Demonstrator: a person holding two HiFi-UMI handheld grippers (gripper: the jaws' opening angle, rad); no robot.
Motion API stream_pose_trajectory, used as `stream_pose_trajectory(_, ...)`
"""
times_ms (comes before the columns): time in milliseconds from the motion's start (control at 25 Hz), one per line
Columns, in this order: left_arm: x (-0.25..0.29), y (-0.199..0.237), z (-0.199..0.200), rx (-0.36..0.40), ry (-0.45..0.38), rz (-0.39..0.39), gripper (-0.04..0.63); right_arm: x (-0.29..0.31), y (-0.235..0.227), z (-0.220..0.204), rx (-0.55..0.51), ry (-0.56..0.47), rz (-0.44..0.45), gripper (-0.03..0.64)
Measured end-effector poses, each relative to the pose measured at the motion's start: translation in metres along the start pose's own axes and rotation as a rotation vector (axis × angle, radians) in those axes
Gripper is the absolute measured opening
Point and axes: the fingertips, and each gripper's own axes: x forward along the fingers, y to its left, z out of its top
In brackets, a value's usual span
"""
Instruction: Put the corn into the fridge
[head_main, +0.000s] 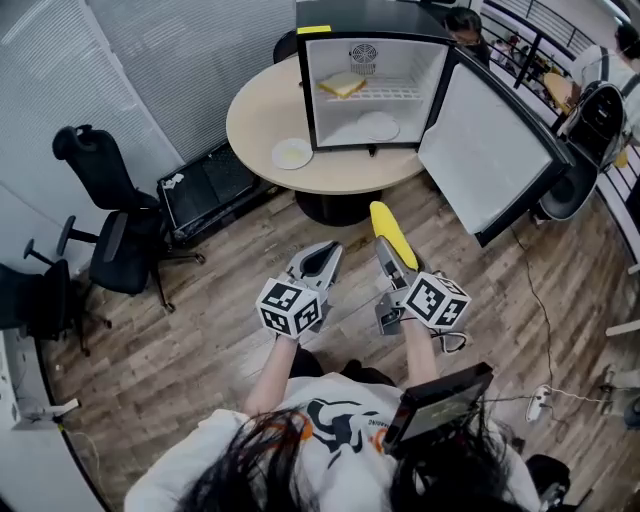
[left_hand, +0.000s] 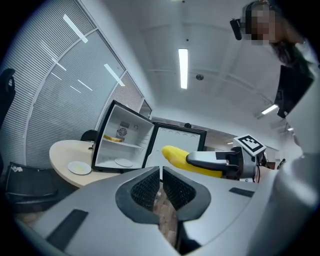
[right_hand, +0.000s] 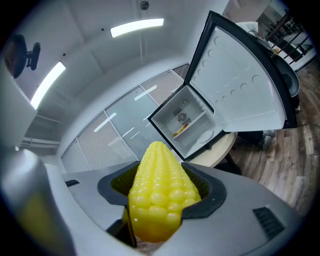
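Yellow corn (right_hand: 159, 192) sits clamped in the right gripper (head_main: 390, 252). Its jaws press on the thick end, and the tapered tip sticks out toward the far side. The left gripper (head_main: 322, 258) is held just to the left of it at about the same height. Its jaws are drawn together to a thin slit, with nothing between the ribbed pads (left_hand: 145, 190). Both grippers hang over the wooden floor (head_main: 220, 330), near the person and well apart from the furniture.

Farther off stands a round pale table (head_main: 255, 120) with a small black fridge (head_main: 308, 90) on it. The fridge door (head_main: 490, 150) is swung wide open to the right — its white inner face shows in the right gripper view, beyond the corn. Inside, a flat pale-yellow item (head_main: 343, 84) lies on the wire shelf, and a white plate (head_main: 378, 125) rests on the fridge bottom. A second plate (head_main: 292, 153) lies on the tabletop just left of the fridge. Black office chairs (head_main: 110, 220) stand at the far left, by the blinds.
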Motion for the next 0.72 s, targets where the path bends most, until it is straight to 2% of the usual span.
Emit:
stream_pose_trajectory(360,0.013,-0.014,-0.003,-0.001,0.001,0.039,0.012,-0.006,-0.019,0.002,-0.002,0.034,0.021,0.262)
stream_pose_trajectory(720,0.029,0.0,0.0,0.009,0.008,0.053,0.012,0.015,-0.031,0.005,0.003,0.055,0.029,0.262)
